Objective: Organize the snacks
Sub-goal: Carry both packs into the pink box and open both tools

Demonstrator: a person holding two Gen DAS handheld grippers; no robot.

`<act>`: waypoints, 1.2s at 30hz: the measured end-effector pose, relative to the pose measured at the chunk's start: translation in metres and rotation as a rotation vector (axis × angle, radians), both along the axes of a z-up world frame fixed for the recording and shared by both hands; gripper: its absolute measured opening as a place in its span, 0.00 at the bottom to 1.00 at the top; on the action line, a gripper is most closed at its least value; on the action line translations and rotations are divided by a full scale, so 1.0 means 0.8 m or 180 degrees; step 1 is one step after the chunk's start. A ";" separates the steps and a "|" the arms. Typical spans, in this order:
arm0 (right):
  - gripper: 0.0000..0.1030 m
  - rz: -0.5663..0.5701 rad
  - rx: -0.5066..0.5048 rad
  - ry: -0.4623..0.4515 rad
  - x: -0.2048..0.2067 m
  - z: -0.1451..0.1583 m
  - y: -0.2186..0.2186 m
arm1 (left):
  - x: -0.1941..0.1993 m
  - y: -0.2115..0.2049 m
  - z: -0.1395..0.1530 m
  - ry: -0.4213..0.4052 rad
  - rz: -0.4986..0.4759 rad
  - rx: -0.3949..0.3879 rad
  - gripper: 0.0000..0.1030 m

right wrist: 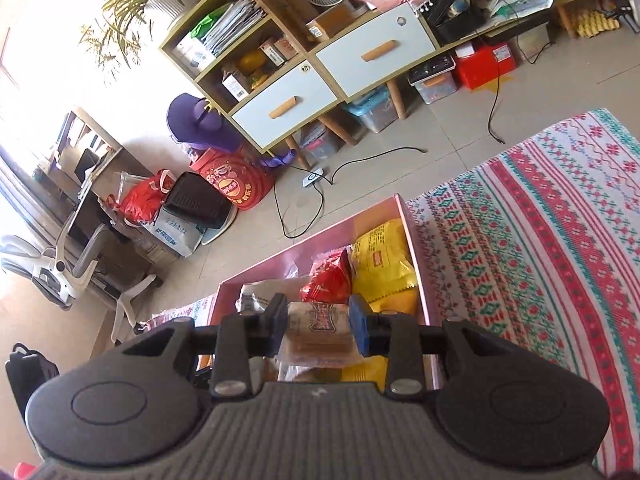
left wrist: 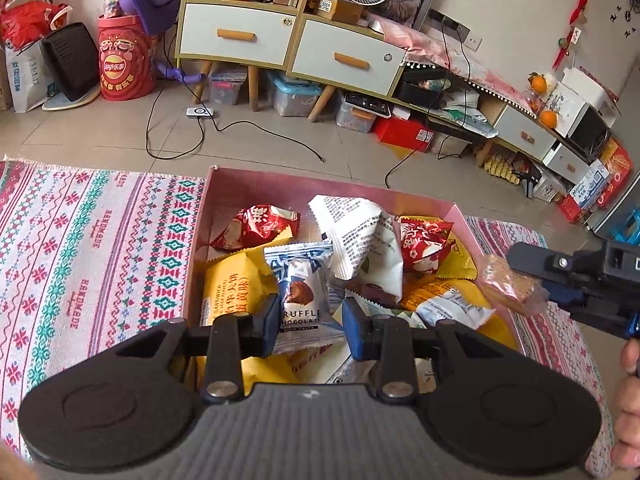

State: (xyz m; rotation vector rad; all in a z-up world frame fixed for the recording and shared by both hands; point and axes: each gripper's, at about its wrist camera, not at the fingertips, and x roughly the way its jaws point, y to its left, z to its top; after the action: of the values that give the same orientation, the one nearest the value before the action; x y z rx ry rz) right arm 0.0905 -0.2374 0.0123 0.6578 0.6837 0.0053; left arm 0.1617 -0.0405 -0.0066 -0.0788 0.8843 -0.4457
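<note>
Lay spread to the left of the pink box [left wrist: 200, 236] a woven cloth [left wrist: 92, 240] in pink, red and teal bands, covering the desk. Stood open on that cloth the pink box itself, filled with wrapped snacks. Inside the box, at its left wall, lay a yellow sandwich-biscuit packet [left wrist: 230, 292]; behind it, toward the box's far wall, a red packet [left wrist: 256, 226]. Near the box's middle stood a white and blue truffle chocolate pouch [left wrist: 302, 292], and just right of it a white packet covered in small print [left wrist: 356, 236]. Further right within the box rested a second red packet [left wrist: 424, 248] on more yellow wrapping. Hovered over the box's near edge the left gripper [left wrist: 310, 330], jaws apart, the truffle pouch seen between them; whether the pads touched it could not be told. At the box's right wall, and above it, hung the right gripper [right wrist: 319, 330], jaws clamped on a clear-wrapped brown biscuit stack [right wrist: 320, 332] bearing a dark red label. From the left wrist view, showed that same biscuit stack [left wrist: 508, 284] pinched and held just outside the box's right rim. At the far right of the box, by the picture's edge, appeared part of a hand [left wrist: 628, 420] behind the right gripper. Beyond the box's far wall, ran a black cable [left wrist: 180, 136] over the tiled floor toward a cabinet with white drawers [left wrist: 236, 36].
</note>
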 end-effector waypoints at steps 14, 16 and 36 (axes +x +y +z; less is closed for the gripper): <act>0.30 0.0083 -0.0249 0.0106 0.014 -0.003 0.018 | 0.006 -0.012 -0.001 0.0101 -0.0031 0.0068 0.44; 0.31 0.0046 -0.0233 0.0123 0.014 -0.001 0.016 | 0.007 -0.013 0.002 0.0104 -0.0045 0.0070 0.51; 0.66 0.0159 -0.0727 0.0196 -0.034 0.030 0.049 | -0.058 0.002 0.028 -0.0128 -0.0149 0.0196 0.86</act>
State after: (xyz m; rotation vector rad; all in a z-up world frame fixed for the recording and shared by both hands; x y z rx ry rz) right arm 0.0631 -0.1985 0.0365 0.4226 0.7473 -0.0464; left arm 0.1154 -0.0386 0.0159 0.0072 0.8610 -0.4618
